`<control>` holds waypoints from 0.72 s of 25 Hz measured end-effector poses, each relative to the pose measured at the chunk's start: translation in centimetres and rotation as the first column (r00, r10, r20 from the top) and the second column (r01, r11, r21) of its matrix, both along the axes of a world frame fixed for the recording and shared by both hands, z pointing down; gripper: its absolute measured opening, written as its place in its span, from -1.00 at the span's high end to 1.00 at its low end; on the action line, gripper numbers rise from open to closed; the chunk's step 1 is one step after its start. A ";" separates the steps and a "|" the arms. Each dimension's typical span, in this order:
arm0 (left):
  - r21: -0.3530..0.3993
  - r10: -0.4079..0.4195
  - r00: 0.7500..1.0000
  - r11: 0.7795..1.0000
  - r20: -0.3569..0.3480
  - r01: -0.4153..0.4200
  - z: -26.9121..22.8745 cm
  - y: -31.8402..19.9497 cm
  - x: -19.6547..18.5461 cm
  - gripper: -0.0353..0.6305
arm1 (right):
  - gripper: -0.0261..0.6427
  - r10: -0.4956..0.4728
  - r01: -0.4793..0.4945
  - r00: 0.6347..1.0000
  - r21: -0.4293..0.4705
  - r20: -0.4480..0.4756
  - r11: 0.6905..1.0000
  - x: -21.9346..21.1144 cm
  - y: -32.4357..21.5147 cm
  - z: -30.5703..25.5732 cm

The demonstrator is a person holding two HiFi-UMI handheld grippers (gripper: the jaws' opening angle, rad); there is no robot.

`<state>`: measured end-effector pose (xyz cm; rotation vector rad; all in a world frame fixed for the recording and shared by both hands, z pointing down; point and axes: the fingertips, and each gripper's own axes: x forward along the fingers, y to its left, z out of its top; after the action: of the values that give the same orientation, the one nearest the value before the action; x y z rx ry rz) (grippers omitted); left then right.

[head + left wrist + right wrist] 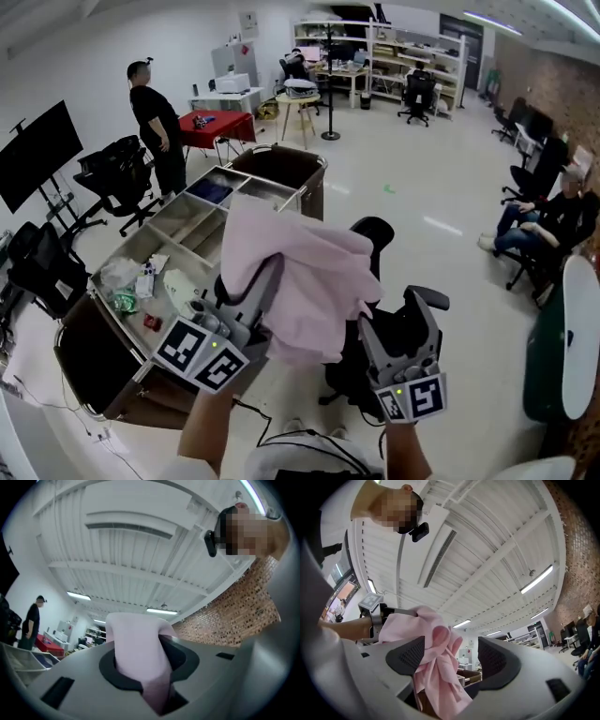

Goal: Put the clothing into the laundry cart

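One pink garment hangs in the air just on the near side of the laundry cart, not in it. Two grippers are raised at it. The left gripper has its jaws clamped on a fold of the cloth. The right gripper has its jaws apart, with loose cloth hanging between them. One standing person is left of the cart, and one seated person is far to its right.

Your head camera looks steeply down on the left tongs, right tongs and cloth. Each tongs camera sits close behind its jaws, tilted up at the ceiling; all three share the cloth.
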<state>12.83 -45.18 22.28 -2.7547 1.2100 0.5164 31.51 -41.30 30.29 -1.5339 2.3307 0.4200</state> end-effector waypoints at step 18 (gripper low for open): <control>-0.051 -0.650 0.760 0.758 0.020 0.650 6.7 16.5 -14.7 0.60 | -0.18 -0.509 0.509 0.861 -0.011 -0.016 0.861 -15.8 2.8 0.6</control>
<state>-1.90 -28.64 29.00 -2.1265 2.0642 0.3953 15.74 -38.52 30.88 -0.8514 2.6237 0.2878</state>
